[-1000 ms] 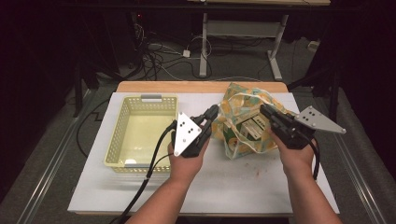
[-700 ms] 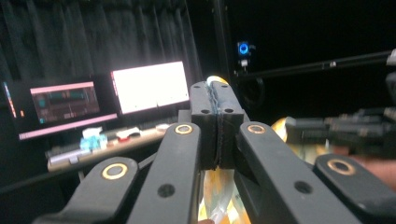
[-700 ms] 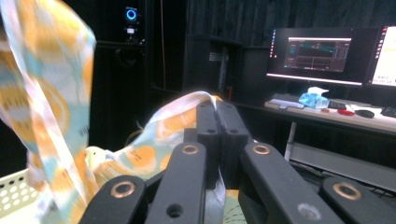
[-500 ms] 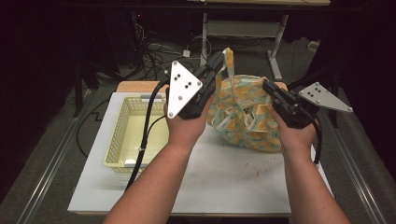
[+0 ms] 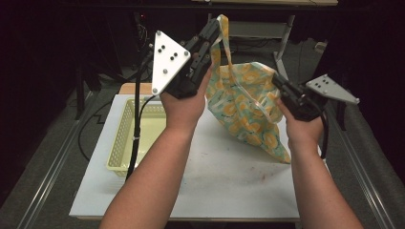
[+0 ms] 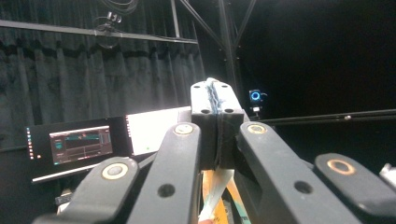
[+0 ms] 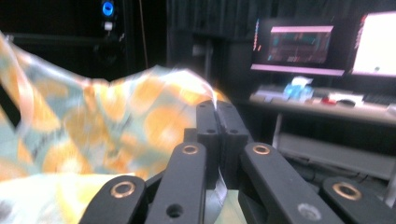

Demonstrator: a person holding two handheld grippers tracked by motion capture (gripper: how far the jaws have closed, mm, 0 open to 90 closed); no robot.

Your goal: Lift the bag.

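Hanging bag point(image 5: 243, 112): teal, orange rings, probably thin plastic; left hand-held gripper point(image 5: 216, 29) pinches handle, right hand-held gripper point(image 5: 276, 82) pinches rim.

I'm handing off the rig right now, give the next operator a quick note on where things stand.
Left claw: shut on the bag's handle strap, raised high.
Right claw: shut on the bag's edge, lower.
Patterned fabric bag: hangs between the claws, bottom corner at the white board.
Yellow basket: on the board, left of the bag.
Done: bag gripped and lifted.
Left: likely spreading or folding it.
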